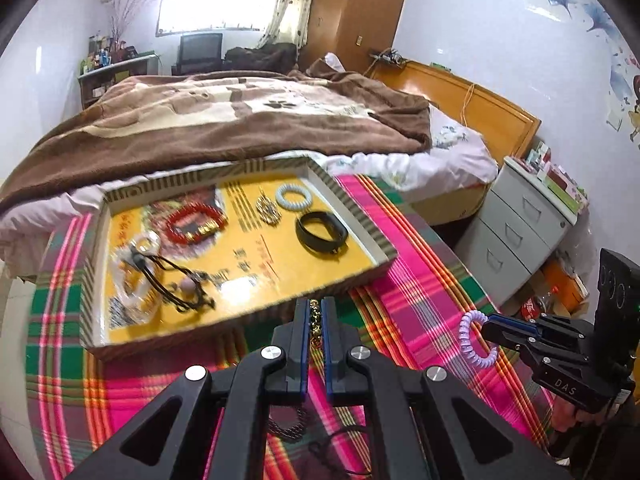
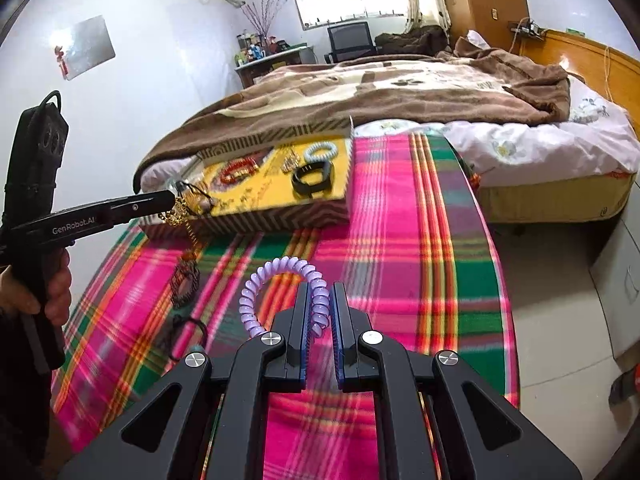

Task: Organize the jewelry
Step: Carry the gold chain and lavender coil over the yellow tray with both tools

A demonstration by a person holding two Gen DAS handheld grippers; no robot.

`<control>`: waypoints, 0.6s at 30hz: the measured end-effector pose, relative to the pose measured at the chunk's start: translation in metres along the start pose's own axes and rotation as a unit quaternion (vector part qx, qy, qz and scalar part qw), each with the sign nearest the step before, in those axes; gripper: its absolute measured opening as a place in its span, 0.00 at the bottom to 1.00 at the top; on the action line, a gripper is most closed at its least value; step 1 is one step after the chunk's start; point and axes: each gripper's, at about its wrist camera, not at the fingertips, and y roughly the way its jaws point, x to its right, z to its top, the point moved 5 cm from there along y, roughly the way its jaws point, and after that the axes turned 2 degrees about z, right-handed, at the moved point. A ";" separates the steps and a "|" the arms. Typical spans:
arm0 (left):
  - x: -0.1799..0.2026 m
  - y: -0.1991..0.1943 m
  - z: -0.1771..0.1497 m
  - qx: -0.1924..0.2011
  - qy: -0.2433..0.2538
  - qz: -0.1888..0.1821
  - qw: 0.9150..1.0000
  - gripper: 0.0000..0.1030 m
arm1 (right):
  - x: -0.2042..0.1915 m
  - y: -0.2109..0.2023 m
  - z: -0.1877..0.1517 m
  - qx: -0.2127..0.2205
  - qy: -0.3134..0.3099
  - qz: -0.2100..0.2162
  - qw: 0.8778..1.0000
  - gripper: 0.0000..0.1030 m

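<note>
My left gripper (image 1: 314,303) is shut on a gold chain (image 1: 315,320) just in front of the tray's near rim. From the right wrist, the left gripper (image 2: 171,198) shows the gold chain (image 2: 178,216) dangling above the cloth. My right gripper (image 2: 323,286) is shut on a purple coil bracelet (image 2: 276,268), held over the plaid cloth; in the left wrist view the right gripper (image 1: 486,325) is low at the right with the purple coil (image 1: 472,338). The yellow-floored tray (image 1: 362,216) holds a red bead bracelet (image 1: 196,222), a pale blue coil (image 1: 294,196), a black band (image 1: 320,233) and a black cord necklace (image 1: 180,284).
A dark bead bracelet (image 2: 185,284) and a black cord (image 2: 188,332) lie on the plaid cloth (image 2: 400,220) left of my right gripper. A bed with a brown blanket (image 1: 224,128) stands behind the tray. Grey drawers (image 1: 520,232) stand at the right, past the table's edge.
</note>
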 end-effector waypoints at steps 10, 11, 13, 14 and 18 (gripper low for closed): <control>-0.033 -0.007 0.040 0.026 -0.028 0.004 0.999 0.05 | -0.026 0.030 0.049 0.007 -0.018 0.017 1.000 0.09; -0.037 -0.006 0.044 0.028 -0.030 0.007 0.999 0.05 | -0.027 0.035 0.053 0.004 -0.017 0.017 1.000 0.09; -0.044 -0.002 0.053 0.028 -0.033 0.008 0.999 0.05 | -0.030 0.048 0.060 -0.001 -0.012 0.021 1.000 0.09; -0.049 0.000 0.057 0.031 -0.034 0.010 0.999 0.05 | -0.031 0.056 0.065 -0.004 -0.008 0.024 1.000 0.09; -0.061 0.009 0.071 0.034 -0.038 0.006 0.999 0.05 | -0.036 0.082 0.077 -0.019 -0.006 0.025 0.999 0.09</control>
